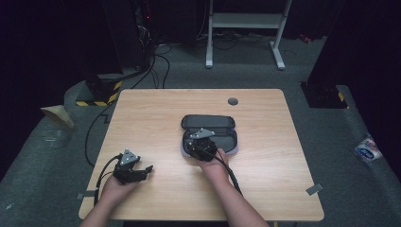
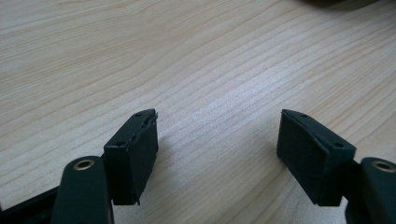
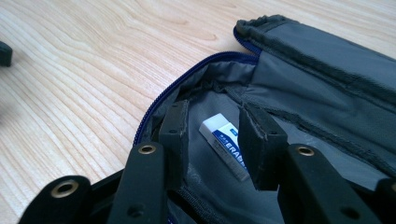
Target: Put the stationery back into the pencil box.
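Note:
A grey zip-up pencil case point(image 1: 222, 124) lies open at the middle of the wooden table point(image 1: 151, 113). My right gripper point(image 1: 201, 143) reaches into its lower half. In the right gripper view its jaws point(image 3: 212, 123) stand open inside the case point(image 3: 317, 70), with blue zip teeth along the rim. A white eraser point(image 3: 223, 142) with a blue printed sleeve lies flat on the lining between the pads, its right part hidden behind one pad point(image 3: 257, 140). My left gripper point(image 1: 144, 169) rests near the front left of the table, open over bare wood point(image 2: 217, 135).
A dark round grommet point(image 1: 232, 101) sits at the table's back edge. Grey tape tabs point(image 1: 314, 189) stick out at the front corners. On the floor are cables, a white stand's legs point(image 1: 279, 47), a yellow-black striped box point(image 1: 101, 92) and a packet point(image 1: 368, 150).

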A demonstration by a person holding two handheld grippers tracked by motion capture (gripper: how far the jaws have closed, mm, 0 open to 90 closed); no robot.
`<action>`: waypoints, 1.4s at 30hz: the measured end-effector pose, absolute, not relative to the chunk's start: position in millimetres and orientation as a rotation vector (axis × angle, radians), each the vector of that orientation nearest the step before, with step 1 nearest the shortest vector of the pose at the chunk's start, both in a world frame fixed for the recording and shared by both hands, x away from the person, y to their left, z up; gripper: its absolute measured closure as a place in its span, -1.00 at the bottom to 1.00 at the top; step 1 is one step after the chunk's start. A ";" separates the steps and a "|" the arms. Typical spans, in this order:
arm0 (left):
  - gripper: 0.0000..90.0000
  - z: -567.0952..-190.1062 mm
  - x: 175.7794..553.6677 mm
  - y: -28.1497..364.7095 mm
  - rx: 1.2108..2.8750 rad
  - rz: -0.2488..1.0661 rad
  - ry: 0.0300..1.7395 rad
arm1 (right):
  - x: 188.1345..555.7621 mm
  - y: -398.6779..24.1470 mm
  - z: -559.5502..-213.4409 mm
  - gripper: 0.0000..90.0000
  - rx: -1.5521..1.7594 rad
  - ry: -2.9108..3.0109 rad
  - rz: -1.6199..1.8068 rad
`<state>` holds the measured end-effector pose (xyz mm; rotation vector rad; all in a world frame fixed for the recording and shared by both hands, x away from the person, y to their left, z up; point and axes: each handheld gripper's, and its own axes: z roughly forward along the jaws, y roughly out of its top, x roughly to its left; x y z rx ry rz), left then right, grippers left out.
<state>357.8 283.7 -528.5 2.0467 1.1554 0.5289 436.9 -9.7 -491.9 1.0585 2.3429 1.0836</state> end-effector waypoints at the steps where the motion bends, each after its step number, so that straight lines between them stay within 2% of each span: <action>1: -0.35 -528.5 357.8 283.7 2.047 0.529 1.155 | 436.5 -11.3 -490.6 0.40 1.062 2.338 1.092; 7: -0.35 -528.5 357.8 283.6 2.046 0.529 1.156 | 431.9 -22.1 -485.5 0.31 1.077 2.308 1.111; 15: -0.35 -528.5 357.8 283.6 2.046 0.529 1.156 | 419.4 -53.1 -485.3 0.02 1.117 2.252 1.137; 25: -0.35 -528.5 357.5 283.6 2.047 0.529 1.157 | 403.3 -101.6 -481.5 -0.25 1.166 2.175 1.120; 42: -0.35 -528.4 357.2 283.9 2.046 0.534 1.159 | 385.1 -201.8 -492.8 -0.34 1.324 2.009 1.003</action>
